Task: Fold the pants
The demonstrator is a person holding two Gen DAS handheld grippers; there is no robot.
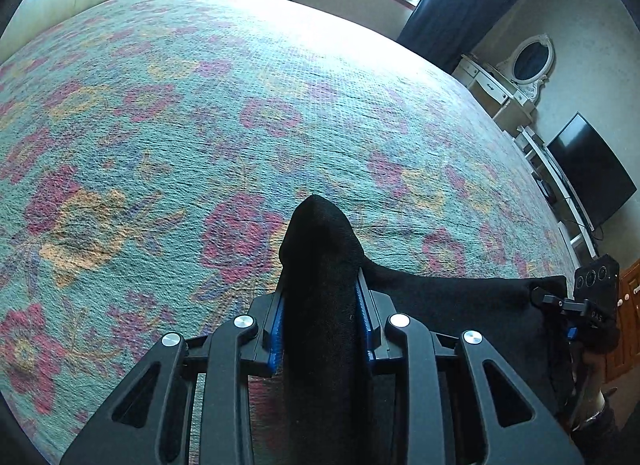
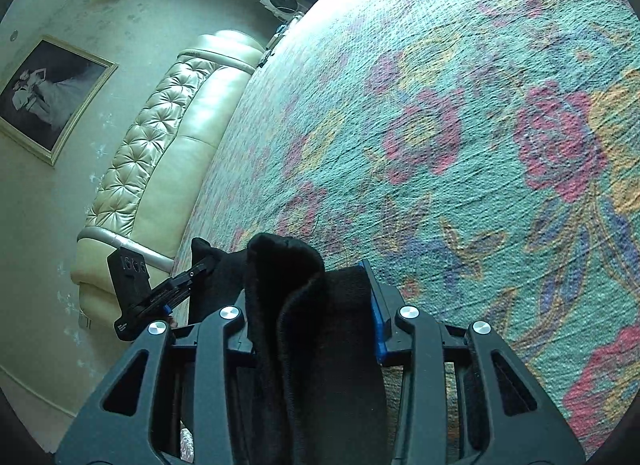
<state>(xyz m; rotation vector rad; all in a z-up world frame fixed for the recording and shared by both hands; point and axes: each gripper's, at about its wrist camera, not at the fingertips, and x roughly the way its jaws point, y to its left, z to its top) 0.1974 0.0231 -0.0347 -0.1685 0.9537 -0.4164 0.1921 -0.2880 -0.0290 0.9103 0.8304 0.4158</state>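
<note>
So both grabbers already have cloth in them. Closest to the lens, the left hand-held gripper (image 1: 320,305) has its blue pads clamped on a bunched fold of the black pants (image 1: 320,257), which pokes up past the fingertips. Same deal on the other side: the right hand-held gripper (image 2: 316,305) is pinched shut on a thick wad of the same pants (image 2: 288,285).

The bit that matters: the fabric runs sideways between the two, not forward. In the left view a taut black strip stretches off toward the right one (image 1: 592,297), and in the right view the left one (image 2: 136,293) sits just off to the left with cloth between. So the held edge's long axis goes left to right, both hands about equally near, and the garment seems lifted off the bed; the rest hangs below view, can't tell how.

Further out is the floral bedspread (image 1: 200,125), bare ahead. My guess is the next move is laying the pants forward onto it, hands level.
</note>
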